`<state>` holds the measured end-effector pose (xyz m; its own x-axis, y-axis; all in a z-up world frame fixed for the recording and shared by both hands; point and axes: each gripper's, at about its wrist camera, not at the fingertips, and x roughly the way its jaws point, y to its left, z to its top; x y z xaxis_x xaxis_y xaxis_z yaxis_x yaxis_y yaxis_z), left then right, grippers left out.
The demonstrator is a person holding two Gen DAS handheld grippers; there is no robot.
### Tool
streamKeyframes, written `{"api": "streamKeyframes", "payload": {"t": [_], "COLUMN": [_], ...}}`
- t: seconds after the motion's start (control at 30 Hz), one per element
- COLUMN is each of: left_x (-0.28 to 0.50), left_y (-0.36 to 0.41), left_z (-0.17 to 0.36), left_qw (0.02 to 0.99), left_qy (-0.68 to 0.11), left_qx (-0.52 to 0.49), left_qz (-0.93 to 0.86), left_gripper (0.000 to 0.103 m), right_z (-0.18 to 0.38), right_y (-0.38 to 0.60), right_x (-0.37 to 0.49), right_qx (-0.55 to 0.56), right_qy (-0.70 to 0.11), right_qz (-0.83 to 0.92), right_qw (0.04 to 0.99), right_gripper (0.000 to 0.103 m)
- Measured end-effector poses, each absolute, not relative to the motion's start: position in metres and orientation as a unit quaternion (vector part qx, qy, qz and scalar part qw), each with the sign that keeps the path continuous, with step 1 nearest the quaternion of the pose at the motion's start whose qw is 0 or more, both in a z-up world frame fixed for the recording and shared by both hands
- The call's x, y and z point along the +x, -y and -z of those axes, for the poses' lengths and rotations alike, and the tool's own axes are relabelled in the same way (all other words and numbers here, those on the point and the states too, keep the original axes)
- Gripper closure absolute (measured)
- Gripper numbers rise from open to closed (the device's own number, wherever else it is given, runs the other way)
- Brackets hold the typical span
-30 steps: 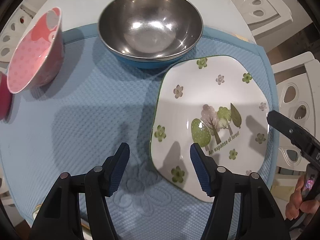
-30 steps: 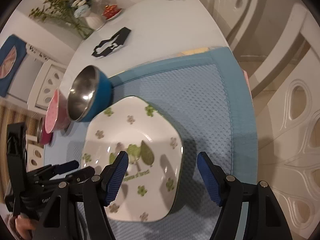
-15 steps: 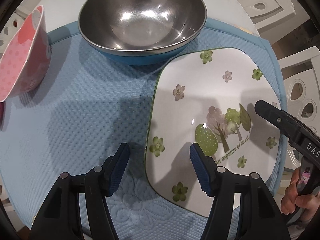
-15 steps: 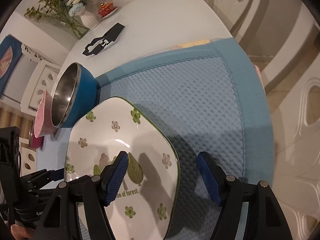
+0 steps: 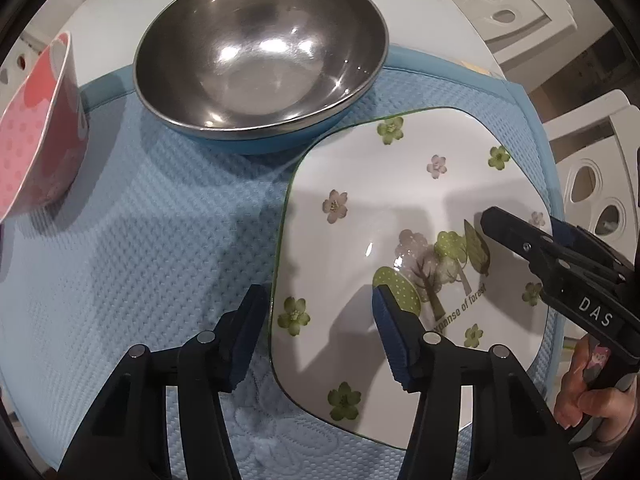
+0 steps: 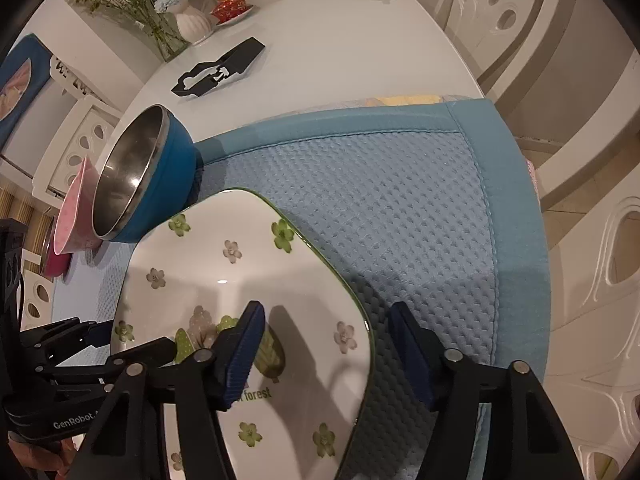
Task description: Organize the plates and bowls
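White flowered plate; left claw, right claw closing astride its edges

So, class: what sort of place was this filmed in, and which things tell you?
Most likely a home dining room: a white table with carved white chairs around it, a vase of flowers, and bowls and a plate on a blue mat.

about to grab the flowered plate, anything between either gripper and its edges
Nothing visible. The left gripper and right gripper each straddle an edge of the flowered plate, jaws closing; the steel bowl sits beyond it.
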<state>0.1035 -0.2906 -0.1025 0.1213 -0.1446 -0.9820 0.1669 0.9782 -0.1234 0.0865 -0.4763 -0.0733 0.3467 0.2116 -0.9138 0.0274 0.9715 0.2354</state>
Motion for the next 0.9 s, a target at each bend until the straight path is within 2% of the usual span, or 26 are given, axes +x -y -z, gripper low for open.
{"api": "streamKeyframes", "payload": {"t": [0.13, 0.23, 0.9], "left_x": [0.105, 0.105, 0.098], "left_y": [0.291, 0.293, 0.296], "left_z": [0.103, 0.102, 0.092], "left_qw": [0.747, 0.748, 0.749], "left_qy": [-0.656, -0.654, -0.651], "left_qx": [0.004, 0.007, 0.026], "left_qz": [0.107, 0.112, 0.126], "left_gripper": [0.053, 0.058, 0.059], "right_z": [0.072, 0.072, 0.062], "right_y": [0.474, 0.472, 0.480], "right_x": [0.087, 0.087, 0.074], "right_qx": [0.119, 0.113, 0.171], "right_qy": [-0.564, -0.564, -0.556], "right_qz": [-0.068, -0.063, -0.072], "right_qw": [0.814, 0.816, 0.810], "right_gripper": [0.053, 0.053, 0.053]}}
